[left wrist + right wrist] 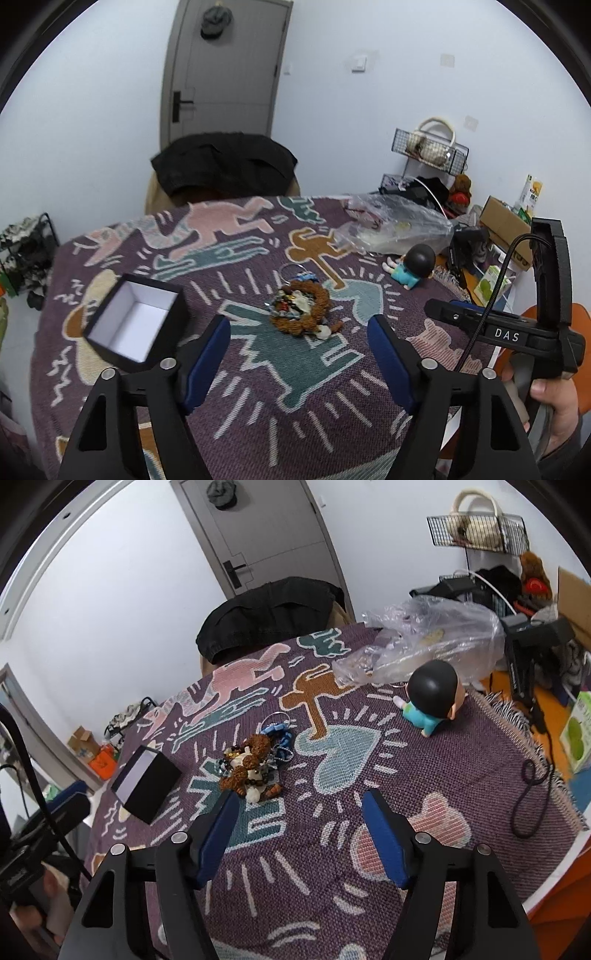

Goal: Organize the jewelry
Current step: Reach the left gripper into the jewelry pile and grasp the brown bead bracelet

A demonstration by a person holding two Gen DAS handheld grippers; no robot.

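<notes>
A pile of jewelry (301,308), brown bead strands mixed with blue and white pieces, lies on the patterned purple cloth; it also shows in the right wrist view (255,766). An open black box with a white inside (135,326) sits to its left, seen side-on in the right wrist view (147,782). My left gripper (299,325) is open and empty, hovering just in front of the pile. My right gripper (301,801) is open and empty, near the pile's right front. The right gripper's body (517,332) shows at the right of the left wrist view.
A doll with a black head and teal shirt (430,701) lies at the back right. A crumpled clear plastic bag (424,638) sits behind it. A chair with a black jacket (225,166) stands at the far edge. A dark cord (528,797) lies on the cloth's right edge.
</notes>
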